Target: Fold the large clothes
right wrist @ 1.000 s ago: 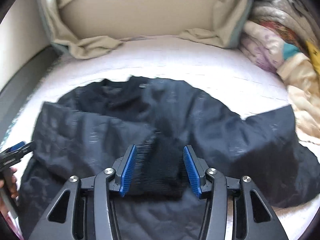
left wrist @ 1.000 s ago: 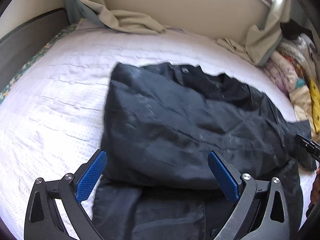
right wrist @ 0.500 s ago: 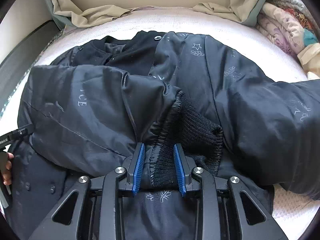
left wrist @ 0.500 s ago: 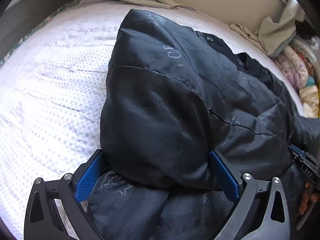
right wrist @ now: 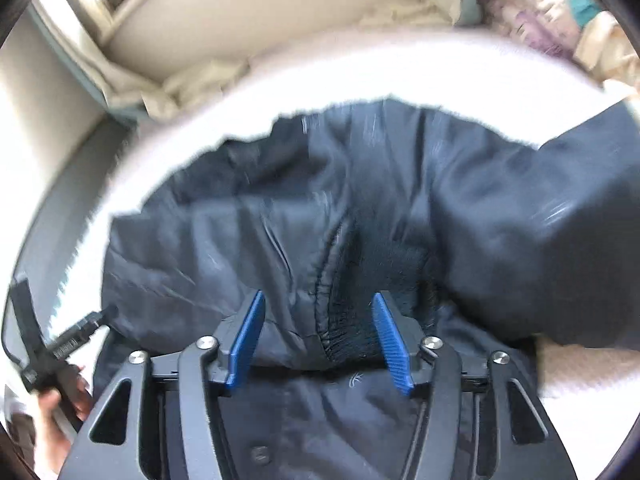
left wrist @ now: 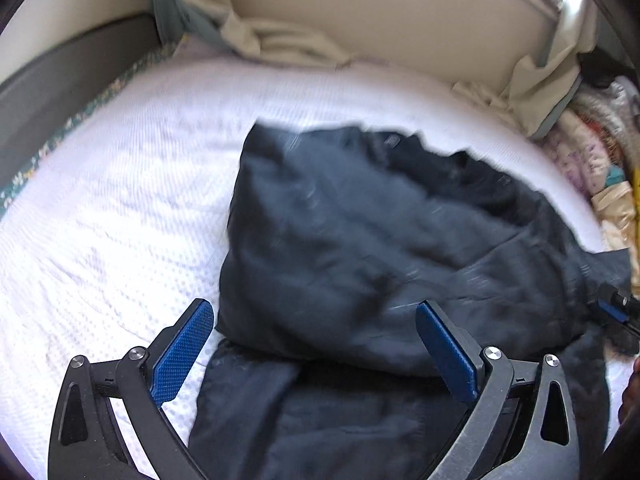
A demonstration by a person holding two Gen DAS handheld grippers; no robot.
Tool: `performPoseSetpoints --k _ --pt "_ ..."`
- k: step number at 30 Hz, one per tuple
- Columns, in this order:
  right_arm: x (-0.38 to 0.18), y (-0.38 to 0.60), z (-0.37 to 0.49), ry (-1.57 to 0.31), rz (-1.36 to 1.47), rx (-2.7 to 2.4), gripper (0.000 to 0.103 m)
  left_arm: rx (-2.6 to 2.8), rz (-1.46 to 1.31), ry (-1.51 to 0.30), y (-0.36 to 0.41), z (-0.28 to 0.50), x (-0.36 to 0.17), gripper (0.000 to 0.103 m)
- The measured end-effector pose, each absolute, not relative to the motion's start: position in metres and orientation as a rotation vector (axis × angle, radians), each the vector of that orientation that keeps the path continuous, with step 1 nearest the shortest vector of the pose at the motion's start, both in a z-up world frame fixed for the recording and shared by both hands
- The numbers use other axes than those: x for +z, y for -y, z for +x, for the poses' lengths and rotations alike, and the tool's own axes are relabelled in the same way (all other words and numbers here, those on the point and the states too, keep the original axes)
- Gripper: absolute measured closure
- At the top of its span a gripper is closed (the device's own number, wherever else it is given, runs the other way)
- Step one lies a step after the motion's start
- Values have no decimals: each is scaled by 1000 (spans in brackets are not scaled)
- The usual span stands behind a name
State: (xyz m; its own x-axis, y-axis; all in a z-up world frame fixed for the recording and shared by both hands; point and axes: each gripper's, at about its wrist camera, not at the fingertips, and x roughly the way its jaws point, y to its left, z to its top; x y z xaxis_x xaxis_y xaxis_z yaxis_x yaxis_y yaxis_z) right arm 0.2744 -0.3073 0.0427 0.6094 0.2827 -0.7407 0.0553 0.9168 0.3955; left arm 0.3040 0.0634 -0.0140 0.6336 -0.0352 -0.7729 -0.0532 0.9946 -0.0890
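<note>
letting go of the folded-in sleeve on the dark jacket

we have the jacket (left wrist: pixel 360 248) spread on the white bed (left wrist: pixel 120 216), one sleeve laid across its front. the right gripper (right wrist: pixel 318 340) is opening its fingers with the knit cuff (right wrist: pixel 360 320) between the pads, apparently no longer pinched; the left gripper (left wrist: pixel 314 354) is wide open, holding nothing. best to back away low so the cuff stays put, then smooth the fold. a beige cloth (left wrist: pixel 280 44) and a pile of clothes (left wrist: pixel 592 152) edge the bed, well apart.
</note>
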Motion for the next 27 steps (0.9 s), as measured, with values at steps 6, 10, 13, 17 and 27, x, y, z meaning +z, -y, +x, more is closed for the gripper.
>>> performPoseSetpoints --k 6,10,13,17,27 --pt "74 380 243 -815 569 -35 40 -90 -97 -905 -41 274 -13 0" --pt "75 440 212 -781 758 -143 40 -116 -106 -985 -30 270 -36 0" --pt "67 489 179 -747 906 -237 40 -95 -87 -1018 -27 266 -49 0" --pt "51 536 145 -716 990 -399 40 -90 -113 -1076 -28 264 -64 0" --pt "-13 610 105 -649 1272 -562 40 -95 -86 -1085 -24 261 -66 0"
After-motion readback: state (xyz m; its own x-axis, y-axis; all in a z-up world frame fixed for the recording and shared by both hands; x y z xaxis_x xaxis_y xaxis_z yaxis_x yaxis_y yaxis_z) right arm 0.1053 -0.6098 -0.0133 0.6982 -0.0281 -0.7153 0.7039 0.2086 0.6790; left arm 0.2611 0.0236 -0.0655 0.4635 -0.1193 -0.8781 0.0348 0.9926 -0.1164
